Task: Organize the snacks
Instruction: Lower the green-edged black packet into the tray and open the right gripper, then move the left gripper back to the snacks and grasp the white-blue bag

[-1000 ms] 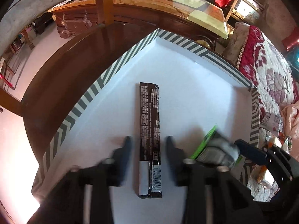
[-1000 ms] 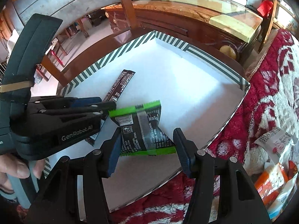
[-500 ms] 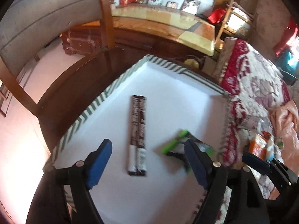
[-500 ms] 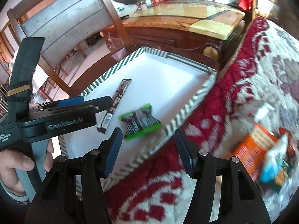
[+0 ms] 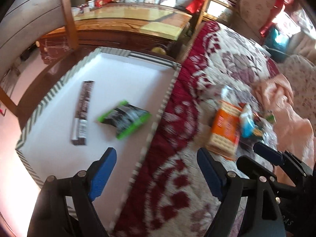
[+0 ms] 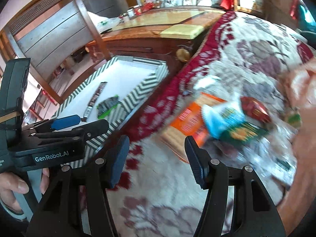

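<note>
A white tray with a striped rim (image 5: 164,100) holds a long dark snack bar (image 5: 83,110) and a green and black snack packet (image 5: 124,118); both also show in the right wrist view, the bar (image 6: 94,100) and the packet (image 6: 107,106). My left gripper (image 5: 156,173) is open and empty, above the tray's right edge. My right gripper (image 6: 156,162) is open and empty, over the blanket, short of a pile of snacks: an orange cracker pack (image 6: 187,120), a blue and white packet (image 6: 219,118), a red wrapper (image 6: 254,108).
The red and white patterned blanket (image 6: 158,207) covers the surface right of the tray. A wooden chair (image 6: 65,31) stands behind the tray, a wooden sideboard (image 6: 158,25) beyond it. A pink cloth (image 5: 292,122) lies at the far right.
Both grippers have opened, let go of the bar and the green packet on the tray, and pulled back and swung right toward the snack pile on the blanket.
</note>
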